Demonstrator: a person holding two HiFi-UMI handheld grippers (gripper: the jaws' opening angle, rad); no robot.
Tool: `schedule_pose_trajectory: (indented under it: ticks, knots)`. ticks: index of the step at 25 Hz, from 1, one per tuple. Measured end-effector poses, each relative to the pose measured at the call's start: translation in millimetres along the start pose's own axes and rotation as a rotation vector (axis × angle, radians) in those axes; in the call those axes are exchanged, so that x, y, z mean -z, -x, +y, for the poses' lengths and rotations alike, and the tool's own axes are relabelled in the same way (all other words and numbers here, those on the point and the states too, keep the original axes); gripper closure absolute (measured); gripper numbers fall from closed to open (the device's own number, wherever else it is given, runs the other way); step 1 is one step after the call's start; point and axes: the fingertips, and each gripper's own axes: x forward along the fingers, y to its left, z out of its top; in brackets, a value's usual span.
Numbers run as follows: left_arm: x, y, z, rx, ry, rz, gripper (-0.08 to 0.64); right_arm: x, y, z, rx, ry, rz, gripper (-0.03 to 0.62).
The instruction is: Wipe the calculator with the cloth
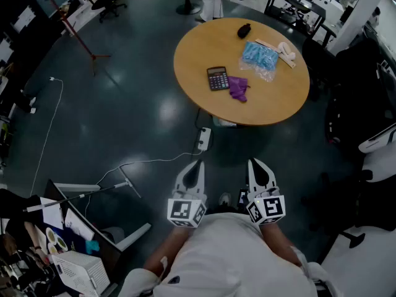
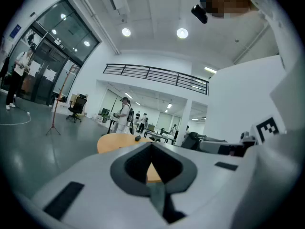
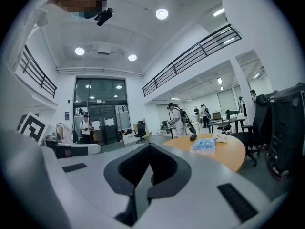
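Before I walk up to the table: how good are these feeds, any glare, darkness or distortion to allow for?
Head view: dim overall, pale lamp reflections on the glossy floor, yet the calculator and purple cloth look sharp. Left and right gripper views: bright, strongly fisheye with black corners, the nearest foreground soft.

Floor [image 1: 136, 104] open up to table [image 1: 198, 60]; pwr strip [image 1: 203, 138], cable [image 1: 154, 161] lie btwn.
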Motion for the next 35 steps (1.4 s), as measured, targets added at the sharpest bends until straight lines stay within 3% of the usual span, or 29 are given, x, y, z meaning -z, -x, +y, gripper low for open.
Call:
schedule_pose_trajectory:
  ticks: [14, 24, 30, 35]
  knots:
    - [6, -8, -8, -0.006, 0.005, 0.010, 0.554, -4, 1, -15, -0.006, -0.040, -0.013, 0.577]
    - [20, -18, 0, -0.087, 0.025, 0.013, 0.554, -4, -5, -35, -0.049, 0.000, -0.023, 0.577]
    - [22, -42, 8, -0.095, 0.038, 0.038, 0.554, -3, -28, -51, -0.050, -0.012, -0.009, 0.577]
    - [12, -97, 31, -0.056, 0.047, 0.029, 0.554, -3, -75, -67, -0.029, -0.014, -0.007, 0.577]
